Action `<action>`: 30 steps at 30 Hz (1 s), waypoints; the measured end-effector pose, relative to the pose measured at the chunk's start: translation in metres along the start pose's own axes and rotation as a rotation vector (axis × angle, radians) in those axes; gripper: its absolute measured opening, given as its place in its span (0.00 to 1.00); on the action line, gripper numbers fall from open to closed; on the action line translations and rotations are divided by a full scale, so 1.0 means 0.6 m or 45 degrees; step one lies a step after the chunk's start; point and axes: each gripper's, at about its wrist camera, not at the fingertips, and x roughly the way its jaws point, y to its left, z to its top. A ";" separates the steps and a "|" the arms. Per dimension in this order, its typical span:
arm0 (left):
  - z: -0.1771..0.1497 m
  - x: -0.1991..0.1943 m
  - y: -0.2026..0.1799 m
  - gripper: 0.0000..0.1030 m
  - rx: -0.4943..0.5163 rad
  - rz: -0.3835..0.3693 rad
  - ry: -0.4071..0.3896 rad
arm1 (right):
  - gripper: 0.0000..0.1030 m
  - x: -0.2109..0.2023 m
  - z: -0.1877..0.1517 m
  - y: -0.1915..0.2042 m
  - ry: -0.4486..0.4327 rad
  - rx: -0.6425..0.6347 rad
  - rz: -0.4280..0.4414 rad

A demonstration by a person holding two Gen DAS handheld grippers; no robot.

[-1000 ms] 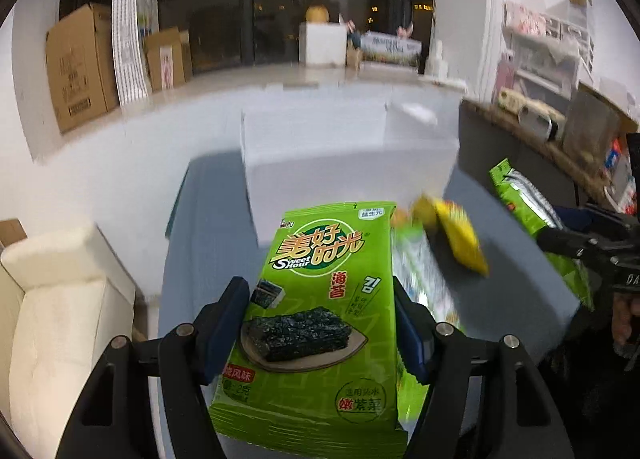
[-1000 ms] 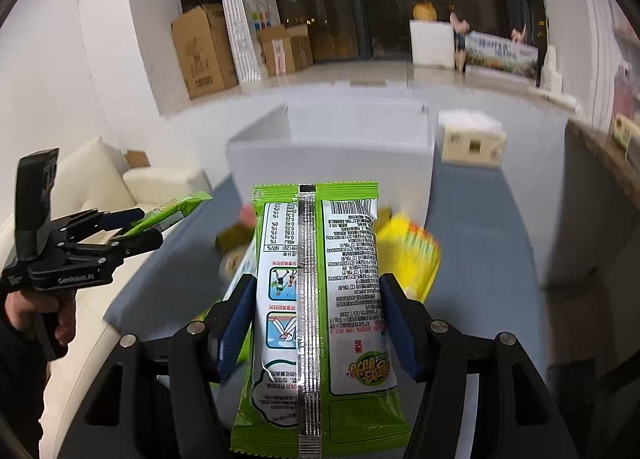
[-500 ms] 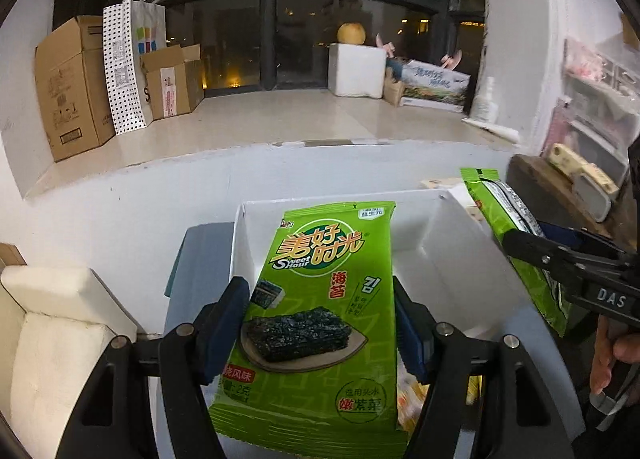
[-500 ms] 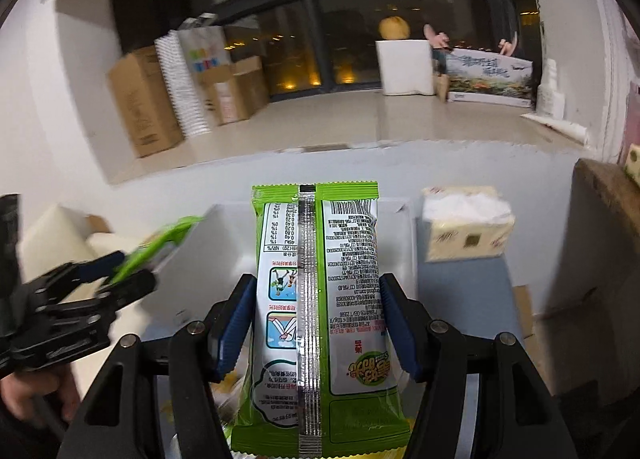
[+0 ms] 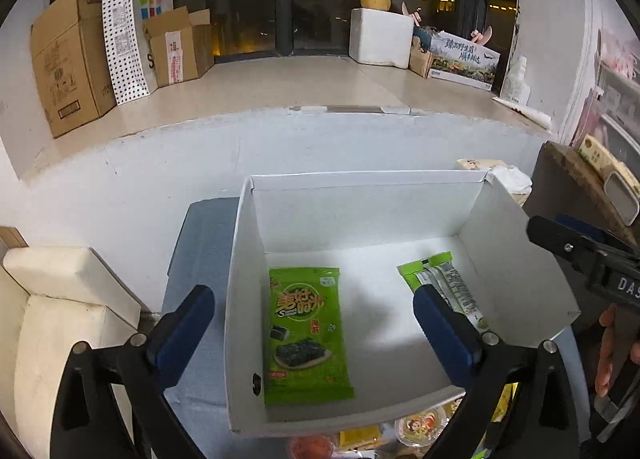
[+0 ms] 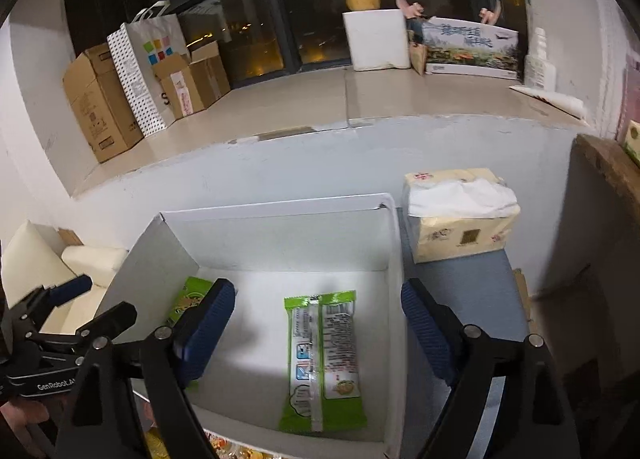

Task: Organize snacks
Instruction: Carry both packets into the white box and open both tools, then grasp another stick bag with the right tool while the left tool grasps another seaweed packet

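A white open box (image 5: 248, 279) stands on the grey table. A green seaweed packet (image 5: 306, 333) lies face up on its left floor. A second green packet (image 6: 324, 359) lies back side up on the right floor, also seen in the left wrist view (image 5: 448, 283). My left gripper (image 5: 312, 327) is open and empty above the box's near left. My right gripper (image 6: 318, 327) is open and empty above the box's right half. The left gripper also shows in the right wrist view (image 6: 76, 307), and the right gripper in the left wrist view (image 5: 580, 255).
Several more snacks (image 5: 416, 425) lie on the table in front of the box's near wall. A tissue pack (image 6: 460, 215) sits right of the box. A wooden shelf (image 5: 576, 175) stands at the right. A cream sofa (image 5: 48, 299) is at the left.
Both grippers have opened and let go of their green packets, which now lie on the box floor. Both views have moved in over the box.
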 end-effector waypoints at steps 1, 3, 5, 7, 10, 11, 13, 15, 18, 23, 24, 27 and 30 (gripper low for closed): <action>-0.002 -0.005 -0.001 0.99 0.005 -0.009 -0.001 | 0.86 -0.010 -0.002 -0.002 -0.012 0.005 0.003; -0.005 -0.019 -0.003 1.00 0.011 -0.016 -0.015 | 0.91 -0.038 -0.010 -0.004 -0.041 0.018 0.009; -0.012 -0.042 -0.004 1.00 0.011 -0.028 -0.035 | 0.95 -0.070 -0.027 -0.005 -0.070 0.035 0.019; -0.024 -0.073 -0.006 1.00 0.017 -0.043 -0.066 | 0.95 -0.096 -0.047 -0.001 -0.070 0.035 0.041; -0.052 -0.121 -0.008 1.00 0.023 -0.038 -0.107 | 0.95 -0.131 -0.082 0.014 -0.049 -0.009 0.045; -0.065 -0.140 -0.009 1.00 0.028 -0.043 -0.120 | 0.95 -0.149 -0.100 0.023 -0.062 -0.031 0.030; -0.094 -0.177 -0.006 1.00 0.026 -0.047 -0.144 | 1.00 -0.173 -0.130 0.034 -0.055 -0.061 0.056; -0.128 -0.210 -0.001 1.00 0.006 -0.065 -0.155 | 1.00 -0.191 -0.162 0.044 -0.042 -0.071 0.088; -0.174 -0.244 0.003 1.00 -0.004 -0.062 -0.162 | 1.00 -0.213 -0.213 0.063 -0.020 -0.067 0.121; -0.251 -0.287 0.009 1.00 -0.024 -0.042 -0.145 | 1.00 -0.212 -0.284 0.105 0.042 -0.096 0.146; -0.267 -0.295 0.011 1.00 -0.031 -0.043 -0.137 | 1.00 -0.204 -0.296 0.116 0.069 -0.108 0.145; -0.296 -0.309 0.015 1.00 -0.041 -0.026 -0.125 | 1.00 -0.181 -0.323 0.141 0.126 -0.141 0.111; -0.323 -0.321 0.022 1.00 -0.047 -0.006 -0.114 | 1.00 -0.153 -0.336 0.161 0.177 -0.154 0.082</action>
